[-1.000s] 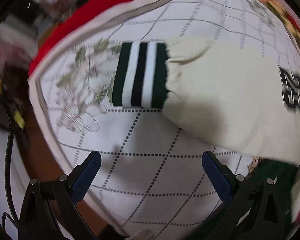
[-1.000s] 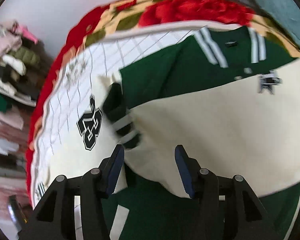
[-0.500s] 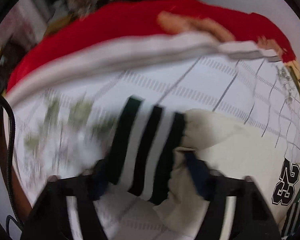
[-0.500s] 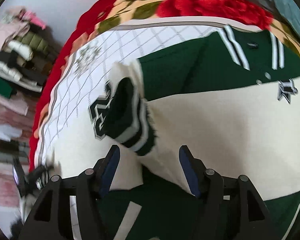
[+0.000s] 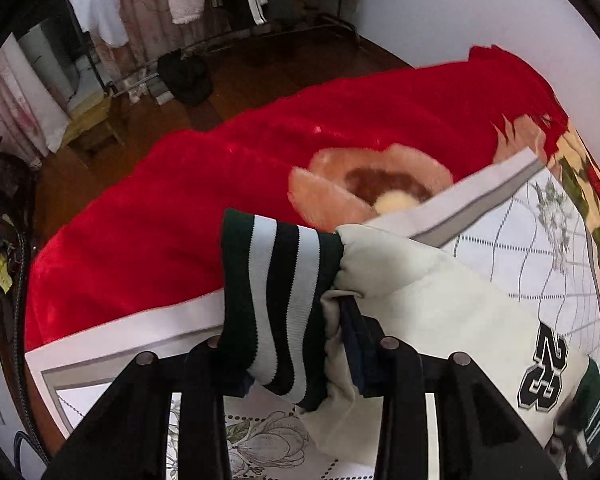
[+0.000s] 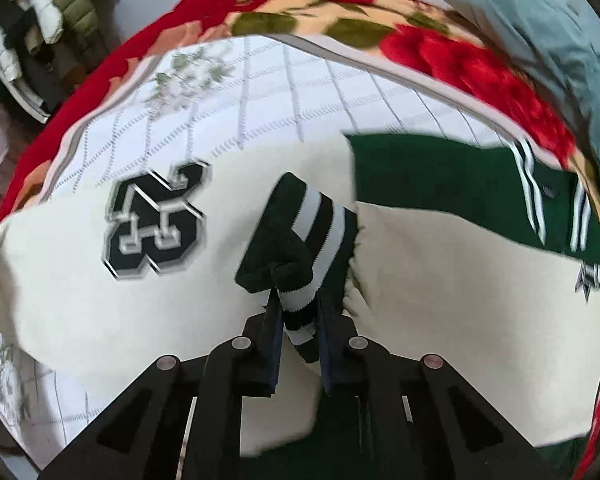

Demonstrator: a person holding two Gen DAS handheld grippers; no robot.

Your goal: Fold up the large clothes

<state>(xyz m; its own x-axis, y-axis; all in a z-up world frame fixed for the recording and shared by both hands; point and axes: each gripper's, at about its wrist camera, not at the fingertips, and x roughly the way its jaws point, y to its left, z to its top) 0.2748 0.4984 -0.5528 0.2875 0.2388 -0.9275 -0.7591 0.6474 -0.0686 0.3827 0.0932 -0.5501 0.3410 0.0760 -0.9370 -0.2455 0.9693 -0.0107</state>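
Note:
A green and cream varsity jacket [image 6: 440, 264] lies on a white grid-patterned sheet [image 6: 284, 92]. Its cream sleeve with the number 23 patch [image 5: 544, 372] ends in a green, white and black striped cuff [image 5: 276, 292]. My left gripper [image 5: 296, 360] is shut on that cuff and holds it lifted above the sheet. In the right wrist view the other striped cuff [image 6: 300, 240] is pinched between my right gripper's [image 6: 298, 332] fingers, over the jacket's cream sleeves. The 23 patch [image 6: 156, 220] shows to the left of it.
A red floral blanket [image 5: 260, 168] covers the bed under the sheet [image 5: 532, 240]. Beyond the bed edge is a wooden floor with a clothes rack [image 5: 204, 12] and hanging garments. A grey-blue cloth [image 6: 548, 40] lies at the far right. Piled clothes [image 6: 48, 20] sit at upper left.
Both grippers went from open above the sleeves to shut on the striped cuffs. The left cuff has been lifted off the sheet and the view has tilted up towards the room.

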